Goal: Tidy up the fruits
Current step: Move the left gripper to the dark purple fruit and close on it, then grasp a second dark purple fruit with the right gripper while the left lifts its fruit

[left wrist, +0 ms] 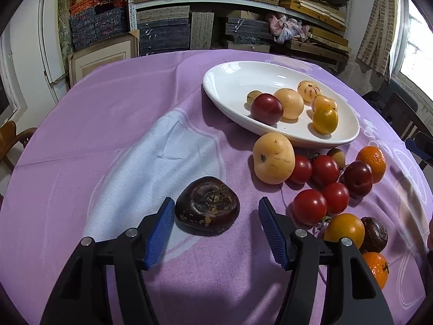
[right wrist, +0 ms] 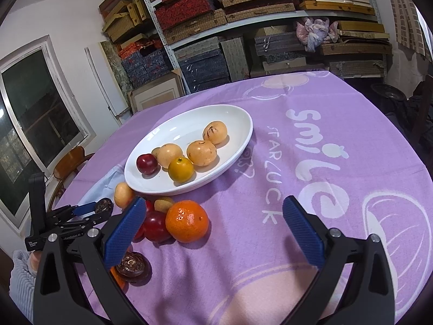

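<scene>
While our left gripper [left wrist: 215, 226] stands with jaws apart around the dark brown fruit [left wrist: 207, 206], its left pad just beside the fruit and the right pad clear, our right gripper [right wrist: 213, 228] hovers wide open and empty. Beyond lie loose tomatoes [left wrist: 309, 206] and the white dish [left wrist: 230, 86] of fruit.

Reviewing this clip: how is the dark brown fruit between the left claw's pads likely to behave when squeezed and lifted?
The dark brown fruit looks squat and flat-bottomed, so it probably won't roll. Its scuffed skin suggests it may be soft and bruise under pressure. The left claw has ribbed pads, so slipping seems unlikely.
</scene>
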